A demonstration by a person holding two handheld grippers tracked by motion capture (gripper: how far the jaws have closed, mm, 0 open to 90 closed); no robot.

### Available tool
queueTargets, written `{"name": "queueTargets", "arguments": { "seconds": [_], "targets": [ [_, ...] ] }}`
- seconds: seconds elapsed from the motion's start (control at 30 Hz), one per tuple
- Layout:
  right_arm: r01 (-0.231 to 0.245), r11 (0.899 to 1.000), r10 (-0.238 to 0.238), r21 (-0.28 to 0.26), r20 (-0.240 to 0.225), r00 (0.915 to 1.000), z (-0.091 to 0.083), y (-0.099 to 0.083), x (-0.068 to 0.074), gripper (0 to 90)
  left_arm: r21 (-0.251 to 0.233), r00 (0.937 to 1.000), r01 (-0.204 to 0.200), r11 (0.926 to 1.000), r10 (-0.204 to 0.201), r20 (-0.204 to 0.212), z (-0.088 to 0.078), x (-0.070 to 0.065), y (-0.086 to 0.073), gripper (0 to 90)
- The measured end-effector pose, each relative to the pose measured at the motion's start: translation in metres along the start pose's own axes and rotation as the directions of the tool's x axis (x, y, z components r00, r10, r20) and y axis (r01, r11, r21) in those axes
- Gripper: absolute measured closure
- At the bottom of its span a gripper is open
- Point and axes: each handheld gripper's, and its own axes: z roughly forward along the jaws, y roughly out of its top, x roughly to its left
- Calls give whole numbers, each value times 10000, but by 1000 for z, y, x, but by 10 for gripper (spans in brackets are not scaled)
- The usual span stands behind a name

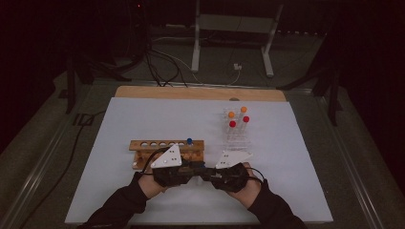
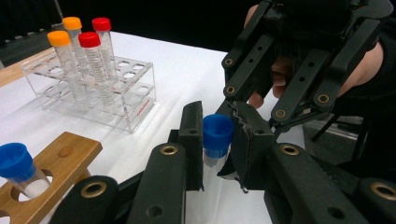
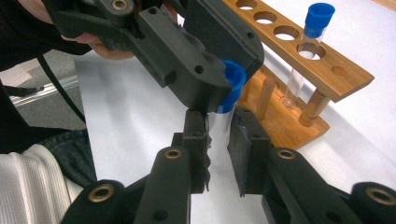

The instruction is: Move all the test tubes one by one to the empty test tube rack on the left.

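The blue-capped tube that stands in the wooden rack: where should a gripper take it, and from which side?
Take the blue cap or the clear neck just under it, coming straight down from above. The tube stands upright in the end hole of the wooden rack, whose top board rings the body lower down. The hole next to it is empty, so the jaws have room there.

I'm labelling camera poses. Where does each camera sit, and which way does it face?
High view: above the person's side, looking forward and down on the table; both sleeves enter below.
Left gripper view: rides the left gripper, facing the clear rack; own jaws below.
Right gripper view: rides the right gripper, facing the wooden rack; own jaws below.
Gripper views share the gripped blue-capped tube.
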Motion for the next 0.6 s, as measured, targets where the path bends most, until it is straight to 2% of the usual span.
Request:
{"name": "queueTargets", "arguments": {
  "seconds": [0.2,0.33,0.5,0.6],
  "targets": [
    [82,10000,-82,21,-4,10000,1,0,0,759,98,10000,-34,9999,34,-10,-1,1,0,772],
    [101,9999,-100,-32,136,9999,1,-1,-1,671,127,9998,27,9999,-25,-193,-6,3,1,772],
    [129,9986,-109,-522,374,9992,-5,0,-2,555,6,9991,39,10000,-39,-417,-18,6,6,772],
    [8,9967,28,-807,444,9990,-8,1,-3,451,-5,9981,-24,10000,24,-613,-27,10,10,772]
  ]
}}
